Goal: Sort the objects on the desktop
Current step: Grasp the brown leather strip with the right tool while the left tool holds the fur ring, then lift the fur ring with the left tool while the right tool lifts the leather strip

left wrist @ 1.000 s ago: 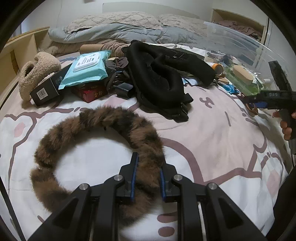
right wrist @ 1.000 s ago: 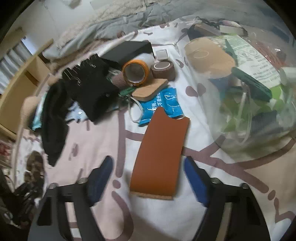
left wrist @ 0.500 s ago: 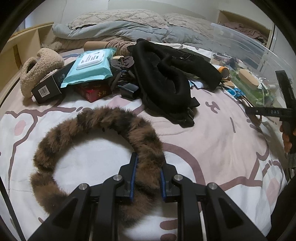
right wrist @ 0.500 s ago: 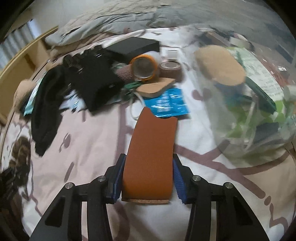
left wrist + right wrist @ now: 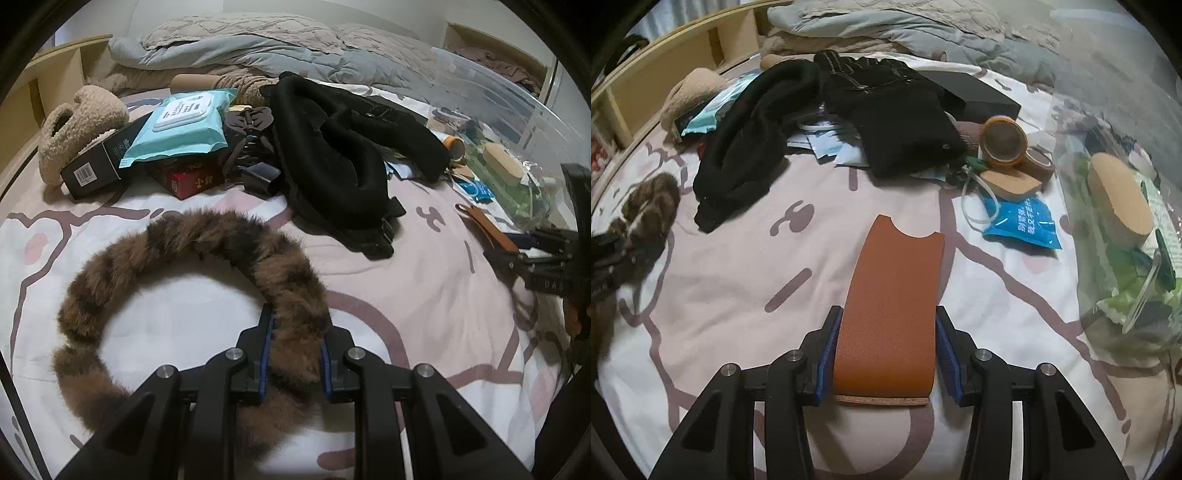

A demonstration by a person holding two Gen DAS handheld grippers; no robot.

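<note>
My left gripper is shut on a brown striped furry headband that lies curved on the bedsheet. My right gripper is shut on an orange leather sleeve, held just above the sheet; the sleeve also shows at the right of the left wrist view. A clear plastic bin with sorted items stands at the right. The headband also shows at the far left of the right wrist view.
A pile sits beyond: black clothing, a wet wipes pack, a black box, a red box, a fleece slipper, tape rolls, a blue sachet. Bedding lies at the back.
My right gripper closed on the orange sleeve and lifted it slightly. My left gripper stayed shut on the headband and moved a little forward.
</note>
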